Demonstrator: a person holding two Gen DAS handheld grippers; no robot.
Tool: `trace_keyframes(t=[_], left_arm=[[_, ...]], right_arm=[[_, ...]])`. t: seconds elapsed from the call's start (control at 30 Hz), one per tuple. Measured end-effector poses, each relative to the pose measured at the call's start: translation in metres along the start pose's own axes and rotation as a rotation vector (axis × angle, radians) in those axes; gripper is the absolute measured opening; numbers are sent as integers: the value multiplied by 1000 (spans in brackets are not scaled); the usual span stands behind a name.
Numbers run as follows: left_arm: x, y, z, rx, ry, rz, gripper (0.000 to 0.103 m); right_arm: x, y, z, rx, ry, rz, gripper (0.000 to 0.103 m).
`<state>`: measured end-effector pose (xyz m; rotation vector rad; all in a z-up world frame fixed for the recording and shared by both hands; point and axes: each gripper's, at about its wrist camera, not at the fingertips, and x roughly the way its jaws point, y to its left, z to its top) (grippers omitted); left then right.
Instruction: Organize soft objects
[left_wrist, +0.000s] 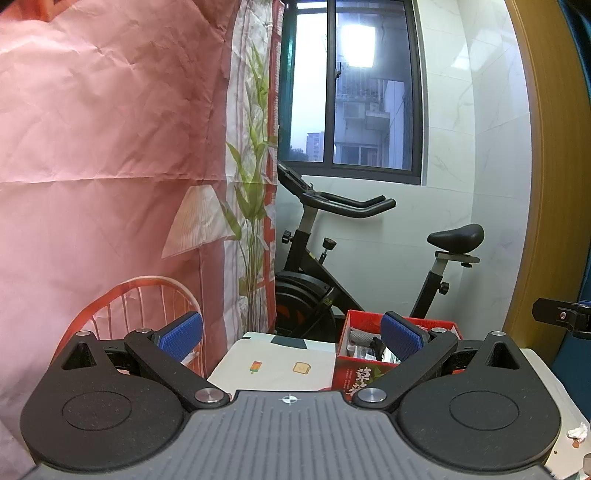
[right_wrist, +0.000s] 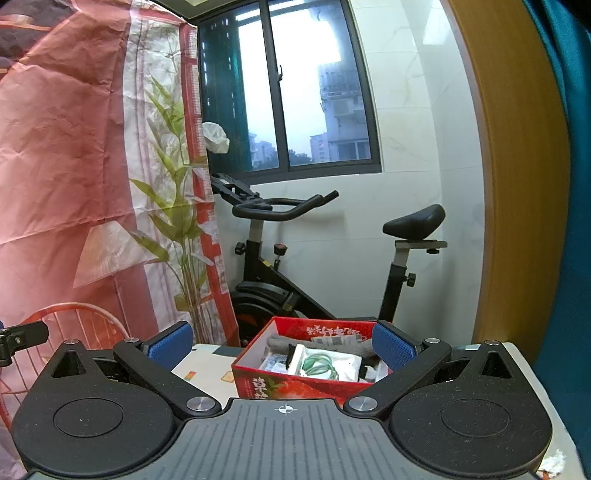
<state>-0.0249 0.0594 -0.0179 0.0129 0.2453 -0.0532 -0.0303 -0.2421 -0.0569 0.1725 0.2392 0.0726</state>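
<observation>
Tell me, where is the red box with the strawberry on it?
The red box sits on the table, straight ahead between the open right gripper's fingers, in front of the exercise bike.

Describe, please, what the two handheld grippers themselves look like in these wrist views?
Both look alike. The left gripper and right gripper each have a grey ribbed body with a small crosshair mark, two round black housings, and black link arms with silver pivot bolts. Each finger carries a blue textured pad. No cables, hands or sleeves are visible.
</observation>
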Motion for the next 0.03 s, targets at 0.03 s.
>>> trace_keyframes(t=[0.03], left_arm=[[0, -1, 0, 0, 1, 1, 103]], right_arm=[[0, 0, 0, 0, 0, 0, 103]])
